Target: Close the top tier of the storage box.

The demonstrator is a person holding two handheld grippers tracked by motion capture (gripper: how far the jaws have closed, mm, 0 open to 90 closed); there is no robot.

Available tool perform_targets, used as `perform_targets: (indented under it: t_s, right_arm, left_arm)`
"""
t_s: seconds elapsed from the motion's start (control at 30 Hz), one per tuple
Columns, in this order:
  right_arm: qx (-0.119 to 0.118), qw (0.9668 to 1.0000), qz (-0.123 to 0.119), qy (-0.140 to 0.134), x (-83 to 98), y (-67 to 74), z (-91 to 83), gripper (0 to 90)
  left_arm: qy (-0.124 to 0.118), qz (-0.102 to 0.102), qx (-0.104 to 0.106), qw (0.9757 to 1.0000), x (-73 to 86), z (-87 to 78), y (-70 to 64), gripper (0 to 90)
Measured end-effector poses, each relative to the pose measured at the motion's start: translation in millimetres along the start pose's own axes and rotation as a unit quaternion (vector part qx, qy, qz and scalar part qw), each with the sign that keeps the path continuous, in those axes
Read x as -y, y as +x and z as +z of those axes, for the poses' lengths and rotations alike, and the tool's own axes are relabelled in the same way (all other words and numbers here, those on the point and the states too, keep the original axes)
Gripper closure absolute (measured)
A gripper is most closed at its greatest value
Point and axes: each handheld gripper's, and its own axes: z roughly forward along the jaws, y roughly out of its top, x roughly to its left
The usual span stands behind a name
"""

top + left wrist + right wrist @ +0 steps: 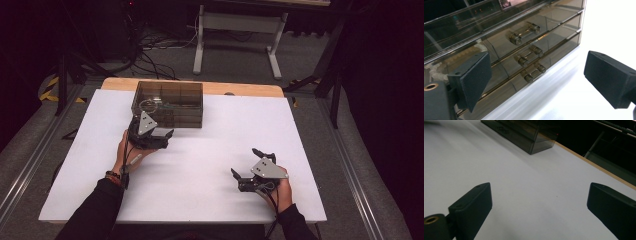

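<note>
Wide-open, empty left gripper [537,82] jaws face the drawer box [506,50]: line them squarely on the lowest drawer's handle [535,72] before you pinch and pull straight.

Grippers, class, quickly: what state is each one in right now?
Left gripper: open, holding nothing, facing the smoky drawer box.
Right gripper: open, empty, over the white table.

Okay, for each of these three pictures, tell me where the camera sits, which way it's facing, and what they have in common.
High view: above the person's side, looking forward and down on the white table; forearms, left gripper and right gripper show.
Left gripper view: rides that gripper, facing the smoky drawer box front and its three handles; open jaws frame it.
Right gripper view: rides that gripper, looking across bare table toward the box's corner; open jaws.
Shared: all three show the drawer box and the table.
</note>
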Motion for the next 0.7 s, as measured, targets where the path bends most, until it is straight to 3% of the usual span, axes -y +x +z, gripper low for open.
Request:
perform_targets:
  t_s: [0.3,0.6,0.7]
  right_arm:
    - [-0.007,1.0000,-0.005,0.003,-0.2,1.7,0.8,7.3]
    - [-0.007,1.0000,-0.003,0.001,-0.7,1.6,-0.2,7.3]
    - [-0.009,1.0000,-0.004,0.001,-0.4,1.4,0.0,7.3]
  left_arm:
    - [0.016,0.008,0.001,0.9998,-0.3,-1.2,-2.9,7.0]
    - [-0.004,0.001,0.018,0.9998,1.4,-12.3,-6.6,5.8]
    - [-0.005,0.008,0.019,0.9998,2.0,-15.5,-8.4,4.5]
